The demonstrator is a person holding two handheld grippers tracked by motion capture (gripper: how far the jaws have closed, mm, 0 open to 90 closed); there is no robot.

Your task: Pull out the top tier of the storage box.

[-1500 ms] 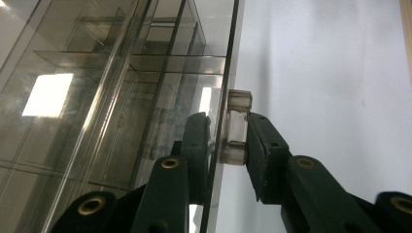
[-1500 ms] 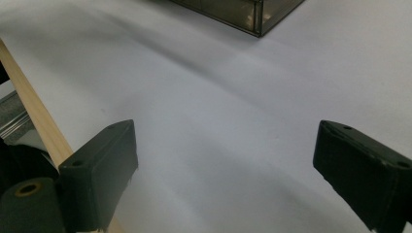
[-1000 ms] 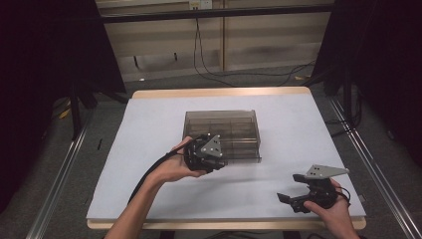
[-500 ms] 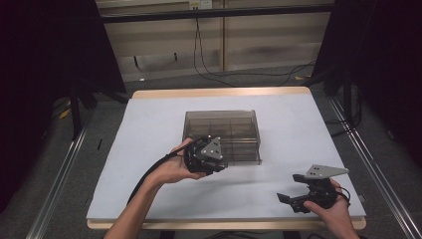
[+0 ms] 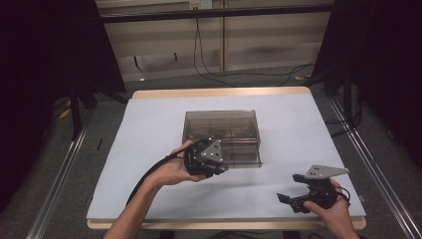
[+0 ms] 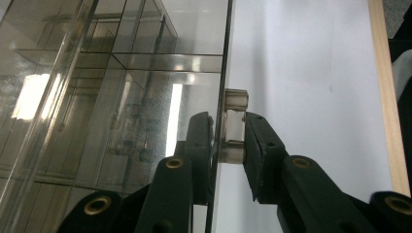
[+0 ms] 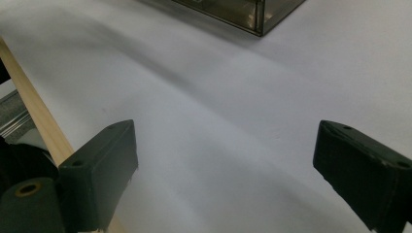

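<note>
The right gripper (image 5: pixel 298 191) hung with jaws wide apart near the table's (image 5: pixel 149 149) front edge. Mid-table, the left gripper (image 6: pixel 228 141) pinched the clear box's (image 5: pixel 224 132) latch tab (image 6: pixel 234 126), hiding its front; the box's long axis ran left-right.

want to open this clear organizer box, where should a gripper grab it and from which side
Probably by the small clear knob sticking out of the box's near front panel. It is the only protruding part on flat smooth walls. Come from the person's side, one jaw on each side of it, as the left gripper already does.
</note>
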